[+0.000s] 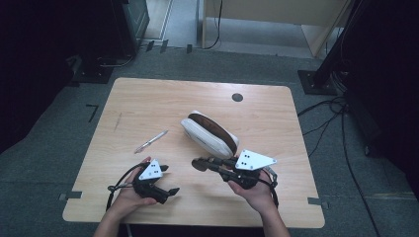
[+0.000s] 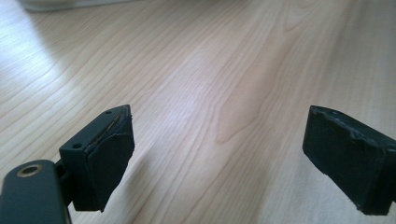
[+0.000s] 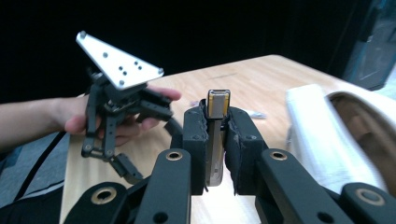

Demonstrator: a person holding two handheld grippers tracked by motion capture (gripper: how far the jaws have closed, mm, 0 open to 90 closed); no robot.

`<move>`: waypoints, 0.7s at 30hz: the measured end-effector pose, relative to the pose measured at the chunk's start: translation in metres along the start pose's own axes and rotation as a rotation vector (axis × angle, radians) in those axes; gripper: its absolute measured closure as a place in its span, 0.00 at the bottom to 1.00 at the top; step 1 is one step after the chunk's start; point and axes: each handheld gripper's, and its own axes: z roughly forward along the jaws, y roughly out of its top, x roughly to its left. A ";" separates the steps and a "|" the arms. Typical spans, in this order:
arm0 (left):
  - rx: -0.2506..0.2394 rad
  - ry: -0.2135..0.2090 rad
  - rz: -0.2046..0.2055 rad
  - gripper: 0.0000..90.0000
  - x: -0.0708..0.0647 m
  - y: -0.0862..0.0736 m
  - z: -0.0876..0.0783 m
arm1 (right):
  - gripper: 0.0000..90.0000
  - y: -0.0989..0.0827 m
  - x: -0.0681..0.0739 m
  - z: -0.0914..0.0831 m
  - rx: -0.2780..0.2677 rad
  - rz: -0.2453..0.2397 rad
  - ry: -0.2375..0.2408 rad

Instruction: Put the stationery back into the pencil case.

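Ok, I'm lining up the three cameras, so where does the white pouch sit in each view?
High view: the white pouch lies slanted at mid-table, right of the pen.
Right gripper view: at the right edge, with its brown inside showing.
Left gripper view: a pale strip at the top-left edge, probably the pouch.
Shared landmark: the light wooden table, under it in all three.

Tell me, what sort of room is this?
Probably a lab or recording studio: one wooden table on grey carpet, dark stands with trailing cables around it, and a person working over a white pouch.
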 end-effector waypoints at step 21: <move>0.072 0.096 -0.091 0.10 0.013 -0.006 -0.002 | 0.88 0.036 -0.038 -0.022 -0.035 0.021 -0.229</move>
